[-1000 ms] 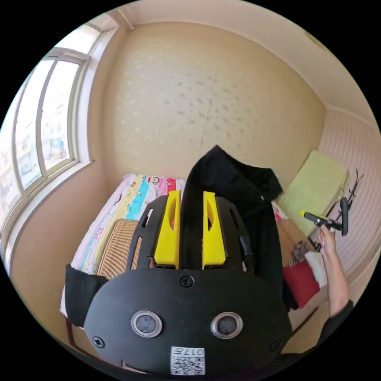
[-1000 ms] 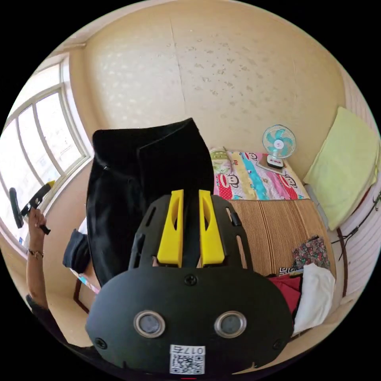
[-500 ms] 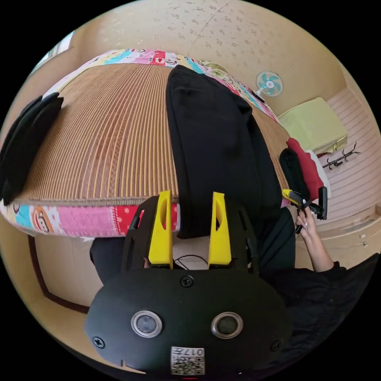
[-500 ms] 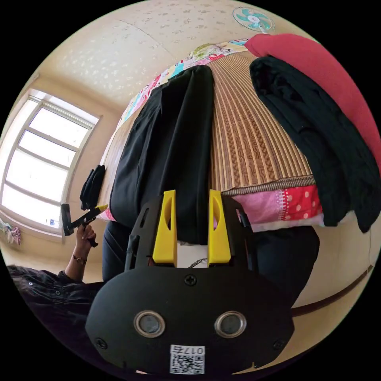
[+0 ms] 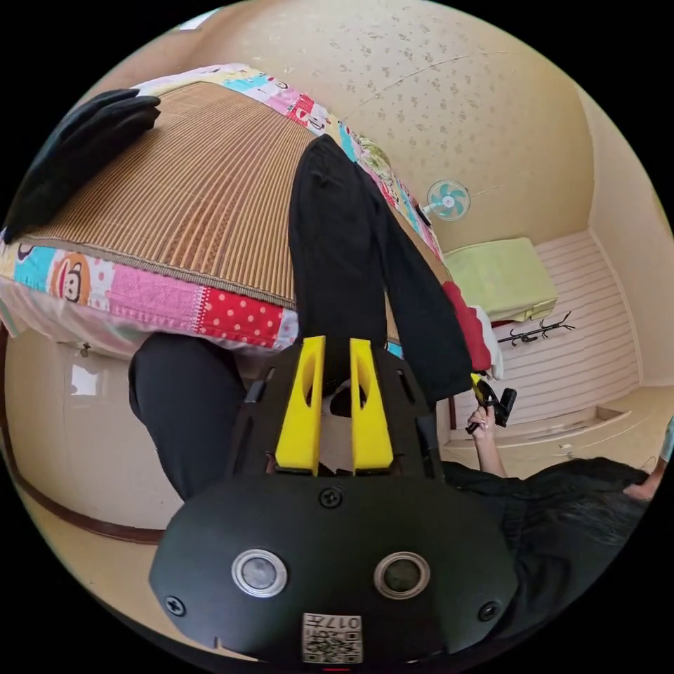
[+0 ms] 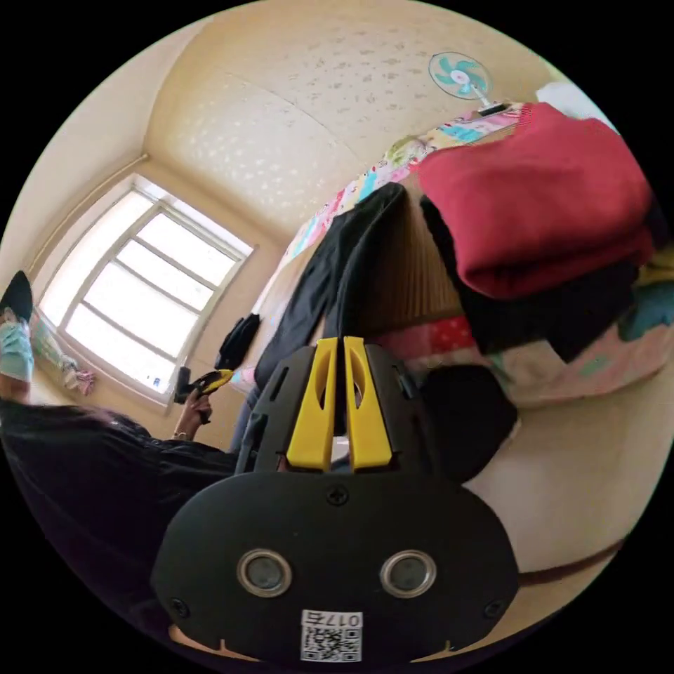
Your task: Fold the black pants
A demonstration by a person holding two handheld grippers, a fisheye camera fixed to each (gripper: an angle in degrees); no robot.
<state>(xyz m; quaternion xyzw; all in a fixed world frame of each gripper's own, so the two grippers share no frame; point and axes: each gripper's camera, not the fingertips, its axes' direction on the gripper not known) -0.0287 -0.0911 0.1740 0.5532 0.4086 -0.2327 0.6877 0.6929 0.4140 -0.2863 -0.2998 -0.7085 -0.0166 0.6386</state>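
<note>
The black pants lie lengthwise on the striped bed mat, their near end hanging over the bed's edge. My left gripper is shut on that hanging end, with black cloth between its yellow jaws. In the right gripper view the pants run up over the bed's edge, and my right gripper is shut on their near edge, jaws almost touching. Each gripper appears in the other's view, held in a hand: the right gripper beside the pants, the left gripper below the window.
A folded black garment sits on the mat's far side. A folded red garment rests on a dark one at the bed's edge. A fan, a green cushion and a window stand around. The person's dark-clad legs are against the bed.
The pants, held up in the air a second ago, now lie on the mat. Both grippers' jaws stood wide half a second ago and have closed on the hanging end, lower by the bed's edge.
</note>
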